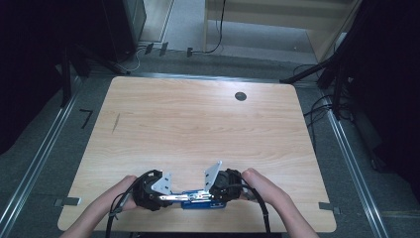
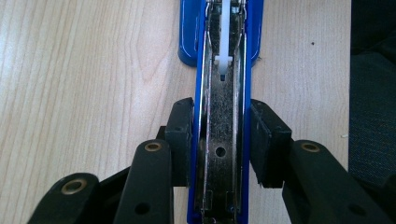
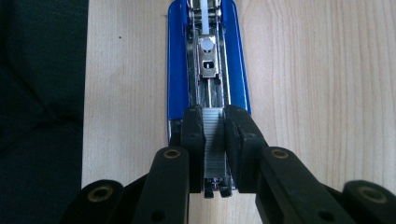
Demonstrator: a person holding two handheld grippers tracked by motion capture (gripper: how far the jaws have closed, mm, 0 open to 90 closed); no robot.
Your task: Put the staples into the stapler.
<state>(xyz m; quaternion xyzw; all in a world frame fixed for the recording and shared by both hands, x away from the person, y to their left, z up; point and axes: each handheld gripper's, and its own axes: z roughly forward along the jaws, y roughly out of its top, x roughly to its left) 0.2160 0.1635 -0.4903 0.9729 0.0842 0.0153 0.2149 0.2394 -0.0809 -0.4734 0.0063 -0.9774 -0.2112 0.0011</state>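
Note:
A blue stapler lies opened out flat near the table's front edge, between the two hands. My left gripper comes in from the left. In the left gripper view its jaws are shut on the sides of the stapler's raised blue arm, whose metal inside faces the camera. My right gripper comes in from the right. In the right gripper view it is shut on a silver strip of staples that sits over the stapler's magazine channel.
The light wooden table has a round dark grommet at the back and a thin dark mark at the left. The front edge runs just behind the stapler, with dark fabric beyond it. Cables and stands surround the table.

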